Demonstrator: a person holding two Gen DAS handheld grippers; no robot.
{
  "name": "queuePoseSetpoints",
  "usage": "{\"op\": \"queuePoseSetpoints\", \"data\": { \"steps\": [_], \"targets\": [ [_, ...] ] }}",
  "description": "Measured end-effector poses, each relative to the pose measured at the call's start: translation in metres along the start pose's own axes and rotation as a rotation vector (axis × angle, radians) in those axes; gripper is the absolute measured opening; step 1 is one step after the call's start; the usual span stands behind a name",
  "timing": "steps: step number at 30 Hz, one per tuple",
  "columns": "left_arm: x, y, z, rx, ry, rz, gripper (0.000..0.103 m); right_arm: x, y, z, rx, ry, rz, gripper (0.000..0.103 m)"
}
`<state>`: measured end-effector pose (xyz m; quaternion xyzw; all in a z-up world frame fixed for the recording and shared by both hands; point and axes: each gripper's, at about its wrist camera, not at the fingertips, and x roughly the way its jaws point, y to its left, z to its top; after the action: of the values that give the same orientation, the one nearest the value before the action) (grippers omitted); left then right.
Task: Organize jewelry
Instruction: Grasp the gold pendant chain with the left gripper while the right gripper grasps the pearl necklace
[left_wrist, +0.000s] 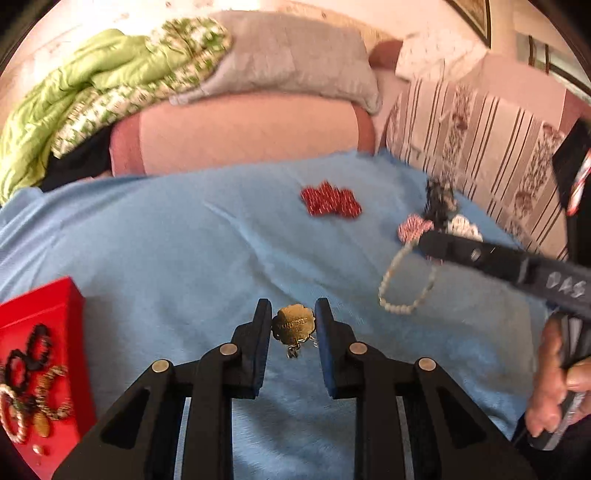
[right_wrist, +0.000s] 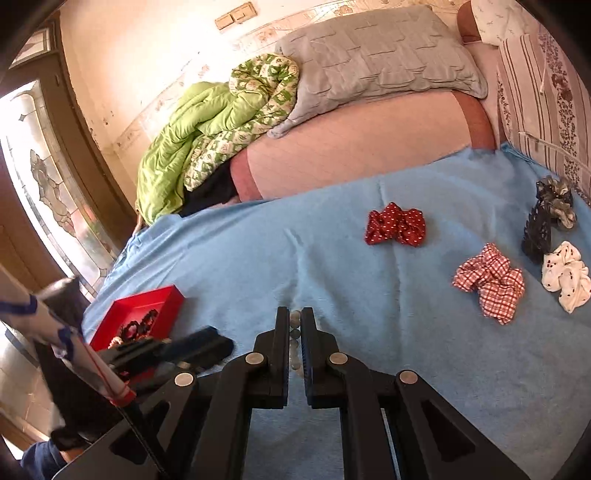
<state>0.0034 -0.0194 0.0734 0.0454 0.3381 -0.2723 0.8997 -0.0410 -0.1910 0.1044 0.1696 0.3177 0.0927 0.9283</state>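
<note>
Brass-coloured, a pendant (left_wrist: 294, 325) sits pinched between the left gripper's (left_wrist: 293, 314) pads above the blue blanket (left_wrist: 184, 258), with the red box (left_wrist: 44, 317) of bracelets to its left. Right of the pendant, the right gripper (right_wrist: 294, 325) is clamped on a pearl bracelet (left_wrist: 404, 286) that dangles below its tips over the blanket.

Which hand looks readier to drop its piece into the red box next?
Probably the left. The left tool pinches a gold pendant, and the red box lies just beside it. The right tool grips a pearl bracelet, farther from the box.
</note>
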Motion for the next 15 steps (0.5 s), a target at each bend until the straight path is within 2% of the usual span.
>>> {"op": "queuePoseSetpoints", "data": {
  "steps": [7,15],
  "targets": [
    [-0.018,0.024,0.004,-0.048,-0.028,0.010,0.023,0.007,0.009,-0.001,-0.007,0.010,0.018,0.006],
    [-0.033,0.031,0.009,-0.073,-0.051,0.012,0.023,0.008,0.015,-0.001,0.019,0.014,0.065,0.006]
  ]
}}
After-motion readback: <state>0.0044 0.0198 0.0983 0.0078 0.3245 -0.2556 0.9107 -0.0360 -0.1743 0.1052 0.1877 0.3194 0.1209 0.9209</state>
